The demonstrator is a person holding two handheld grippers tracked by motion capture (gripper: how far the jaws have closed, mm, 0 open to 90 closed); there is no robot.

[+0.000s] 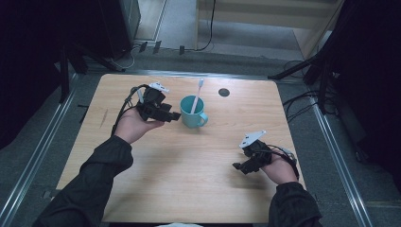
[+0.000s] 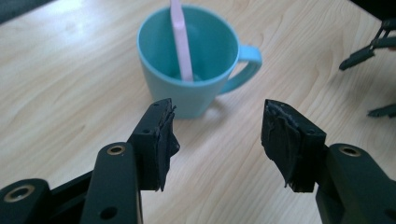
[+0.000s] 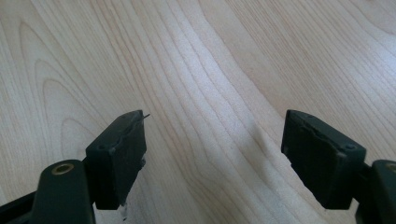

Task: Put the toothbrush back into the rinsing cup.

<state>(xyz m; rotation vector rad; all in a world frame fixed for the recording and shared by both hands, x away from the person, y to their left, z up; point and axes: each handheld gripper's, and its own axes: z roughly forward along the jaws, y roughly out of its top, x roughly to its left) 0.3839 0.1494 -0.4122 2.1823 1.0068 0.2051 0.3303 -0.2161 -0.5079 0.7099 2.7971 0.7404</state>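
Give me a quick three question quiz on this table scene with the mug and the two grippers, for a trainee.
1. True or false: the toothbrush stands in the teal mug.
2. Which gripper is nearer the mug? A) left gripper B) right gripper
3. Fill in: the mug's handle points toward the ____ gripper.

Key
1. True; it leans on the rim.
2. A. Its jaws stand open beside the mug, nothing between them. The right gripper, also open, hangs over bare table.
3. Right.

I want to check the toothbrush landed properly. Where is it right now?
The toothbrush stands tilted inside the teal mug near the table's far middle in the high view, just right of the open left gripper.
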